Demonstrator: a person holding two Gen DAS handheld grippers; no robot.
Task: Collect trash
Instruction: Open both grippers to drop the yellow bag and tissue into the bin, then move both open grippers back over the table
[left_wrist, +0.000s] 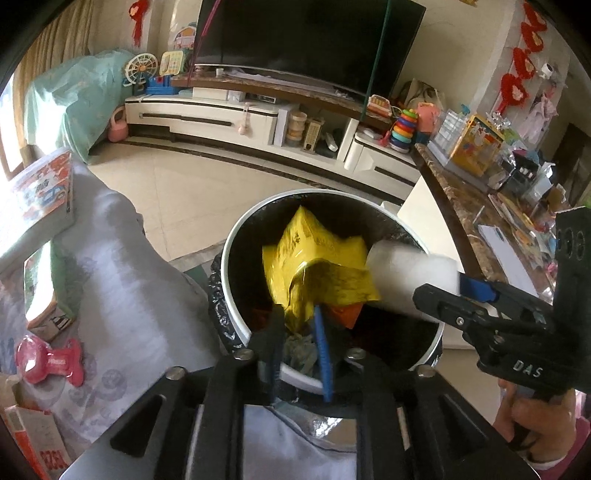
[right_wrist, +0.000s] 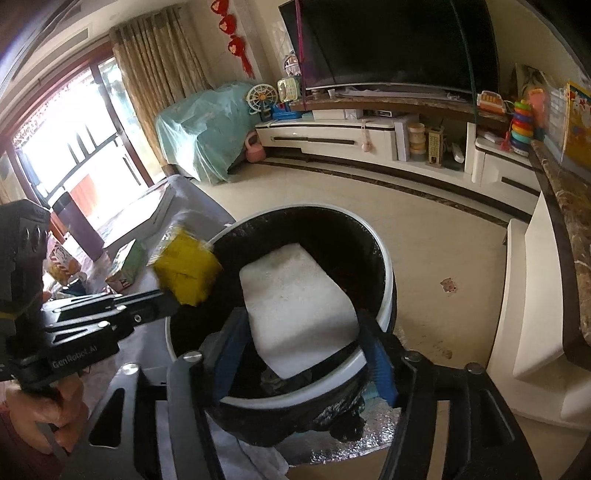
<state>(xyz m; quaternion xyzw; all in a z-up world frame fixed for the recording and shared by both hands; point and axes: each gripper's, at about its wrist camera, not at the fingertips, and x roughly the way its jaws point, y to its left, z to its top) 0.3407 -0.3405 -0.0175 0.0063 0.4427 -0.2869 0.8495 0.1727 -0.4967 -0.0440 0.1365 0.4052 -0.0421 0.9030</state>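
Observation:
A white-rimmed trash bin (left_wrist: 236, 236) with a black liner stands on the floor below both grippers; it also shows in the right wrist view (right_wrist: 384, 266). My left gripper (left_wrist: 299, 321) is shut on a crumpled yellow wrapper (left_wrist: 317, 254) and holds it over the bin mouth. The wrapper also shows in the right wrist view (right_wrist: 186, 273). My right gripper (right_wrist: 303, 339) is shut on a white foam block (right_wrist: 295, 306) over the bin. The block also shows in the left wrist view (left_wrist: 410, 277), next to the wrapper.
A grey-covered surface (left_wrist: 122, 295) at left carries boxes and a red bone-shaped toy (left_wrist: 50, 362). A cluttered marble counter (left_wrist: 465, 206) runs along the right. A TV stand (right_wrist: 351, 136) with toys lies across the tiled floor. Silver foil (right_wrist: 354, 443) lies under the bin.

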